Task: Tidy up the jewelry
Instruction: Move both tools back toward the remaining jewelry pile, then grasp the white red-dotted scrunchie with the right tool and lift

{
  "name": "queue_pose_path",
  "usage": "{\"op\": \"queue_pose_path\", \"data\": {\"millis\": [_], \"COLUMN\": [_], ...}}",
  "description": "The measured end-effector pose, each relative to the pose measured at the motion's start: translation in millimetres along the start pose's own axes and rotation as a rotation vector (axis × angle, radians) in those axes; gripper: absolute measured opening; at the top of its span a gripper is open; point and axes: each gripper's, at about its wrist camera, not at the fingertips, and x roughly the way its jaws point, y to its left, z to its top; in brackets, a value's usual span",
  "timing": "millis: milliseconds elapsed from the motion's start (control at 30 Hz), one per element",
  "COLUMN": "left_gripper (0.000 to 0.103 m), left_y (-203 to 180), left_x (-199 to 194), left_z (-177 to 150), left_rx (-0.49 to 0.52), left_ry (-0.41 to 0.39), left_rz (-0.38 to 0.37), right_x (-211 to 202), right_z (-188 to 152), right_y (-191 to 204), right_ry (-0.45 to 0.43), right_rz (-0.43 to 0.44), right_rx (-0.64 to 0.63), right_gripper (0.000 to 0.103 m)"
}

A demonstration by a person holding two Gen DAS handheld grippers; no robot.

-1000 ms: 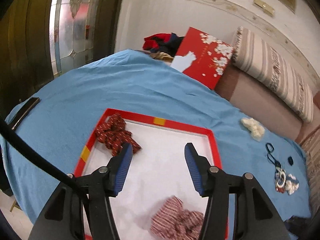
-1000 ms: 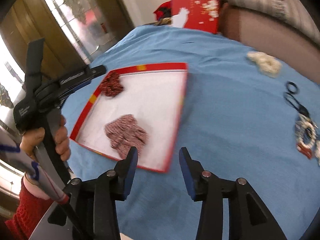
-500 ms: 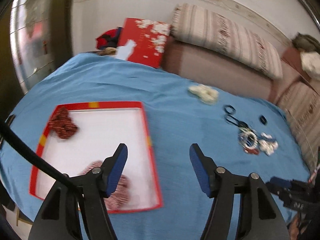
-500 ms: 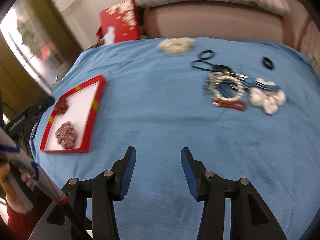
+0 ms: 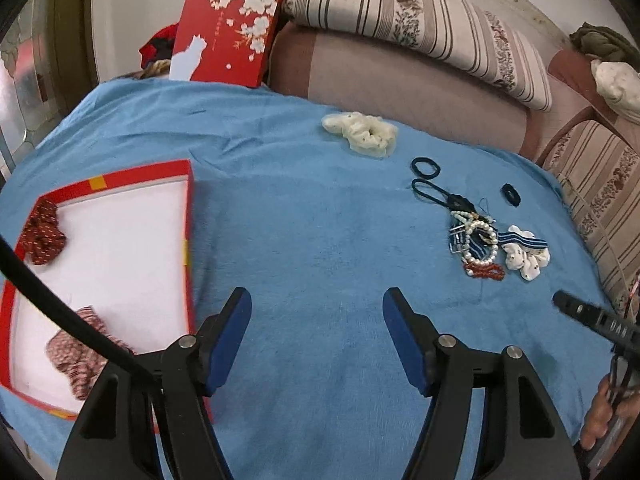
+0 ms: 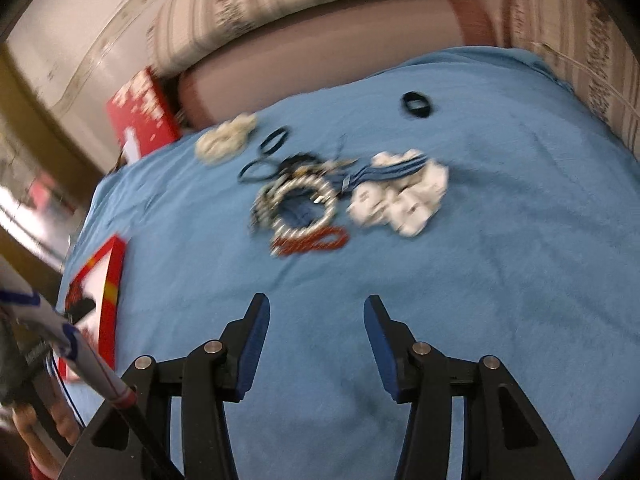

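Note:
A red-rimmed white tray (image 5: 188, 208) lies at the left on the blue cloth, holding a dark red scrunchie (image 5: 42, 234) and a striped pink scrunchie (image 5: 76, 360). A jewelry pile with a pearl bracelet (image 5: 478, 240), a red bead bracelet (image 5: 484, 270) and a white scrunchie (image 5: 526, 258) lies at the right. My left gripper (image 5: 316, 316) is open and empty over bare cloth. My right gripper (image 6: 316, 330) is open and empty, short of the pile's pearl bracelet (image 6: 304, 208) and red bracelet (image 6: 310, 242). The right view is blurred.
A cream scrunchie (image 5: 362, 132) and black hair ties (image 5: 426, 168) lie further back. A red flowered box (image 5: 228, 34) leans at the cloth's far edge. A sofa with striped cushions (image 5: 420, 12) runs behind. The right gripper's handle (image 5: 592, 316) shows at the right.
Both grippers have swung right, away from the tray and towards the jewelry pile. The tray has slid to the left edge of both views. Both stay open.

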Motion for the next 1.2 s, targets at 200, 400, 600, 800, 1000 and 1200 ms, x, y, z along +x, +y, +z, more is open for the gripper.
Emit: {"op": "queue_pose_path", "data": {"millis": [200, 400, 600, 800, 1000, 1200], "left_gripper": [0.067, 0.067, 0.067, 0.067, 0.067, 0.067], "left_y": [-9.6, -23.9, -31.0, -34.2, -45.3, -77.5], "left_x": [34.0, 44.6, 49.4, 51.6, 56.8, 84.5], "left_z": [-5.8, -14.8, -18.8, -18.7, 1.5, 38.6], "left_rx": [0.017, 0.073, 0.091, 0.087, 0.050, 0.053], "left_ry": [0.046, 0.053, 0.060, 0.075, 0.102, 0.114], "left_rz": [-0.025, -0.060, -0.088, -0.102, -0.159, -0.193], "right_x": [22.5, 48.0, 67.9, 66.6, 23.9, 8.4], "right_z": [22.5, 38.1, 52.4, 47.2, 20.6, 13.3], "right_y": [-31.1, -54.2, -58.0, -57.7, -38.1, -33.6], "right_ry": [-0.022, -0.006, -0.012, 0.041, 0.051, 0.040], "right_rz": [-0.025, -0.069, -0.075, 0.006, 0.114, 0.106], "right_rx": [0.065, 0.109, 0.122, 0.157, 0.123, 0.066], "right_gripper": [0.053, 0.053, 0.053, 0.011, 0.008, 0.007]}}
